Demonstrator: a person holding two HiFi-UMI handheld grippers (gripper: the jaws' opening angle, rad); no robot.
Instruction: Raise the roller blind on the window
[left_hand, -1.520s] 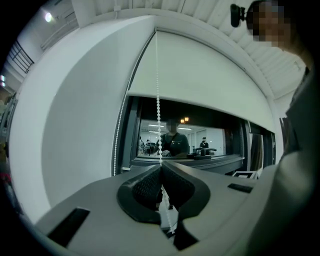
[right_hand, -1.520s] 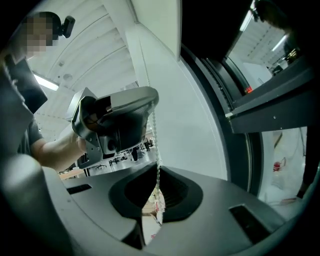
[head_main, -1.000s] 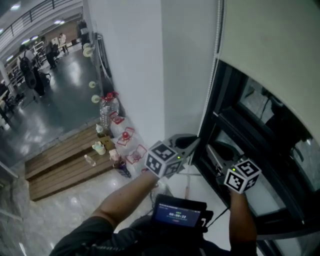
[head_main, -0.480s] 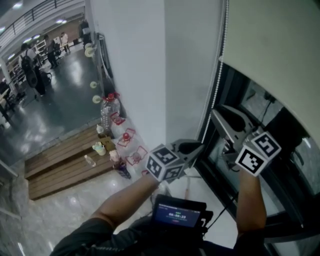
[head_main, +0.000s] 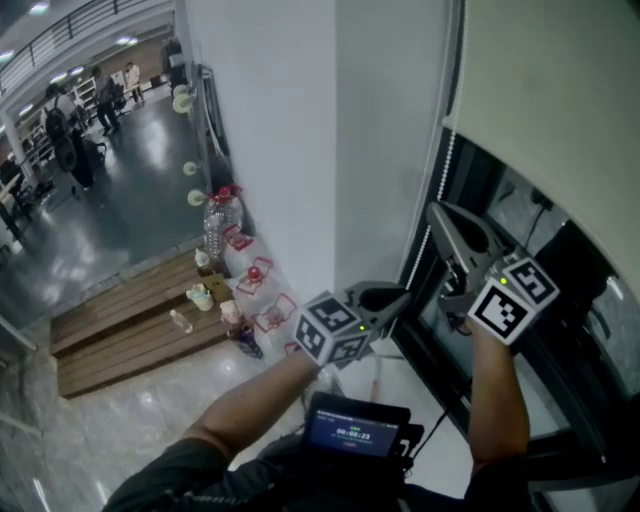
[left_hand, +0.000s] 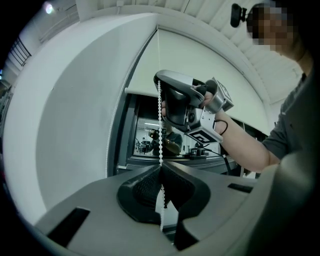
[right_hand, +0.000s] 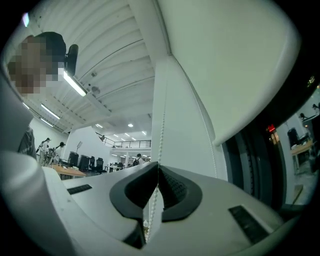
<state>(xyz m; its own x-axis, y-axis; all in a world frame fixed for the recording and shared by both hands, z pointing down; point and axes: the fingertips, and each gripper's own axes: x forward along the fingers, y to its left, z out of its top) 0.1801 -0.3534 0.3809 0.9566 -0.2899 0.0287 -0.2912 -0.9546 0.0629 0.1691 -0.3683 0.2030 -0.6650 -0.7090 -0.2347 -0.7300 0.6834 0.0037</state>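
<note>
Roller blind (head_main: 560, 90) is hung at upper right, over window. Bead chain (head_main: 447, 160) is pinched low by left tool (head_main: 398, 296); right tool (head_main: 437, 212) jaws, just closed, are clamped on it higher. Pull is best kept straight down, grips alternated. Fabric pale, plain; dark glass bared below.

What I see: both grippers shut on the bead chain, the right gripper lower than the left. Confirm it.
Not lower. Both grippers are shut on the bead chain, the right gripper, jaws just closed, higher than the left gripper. The left gripper view shows it.
</note>
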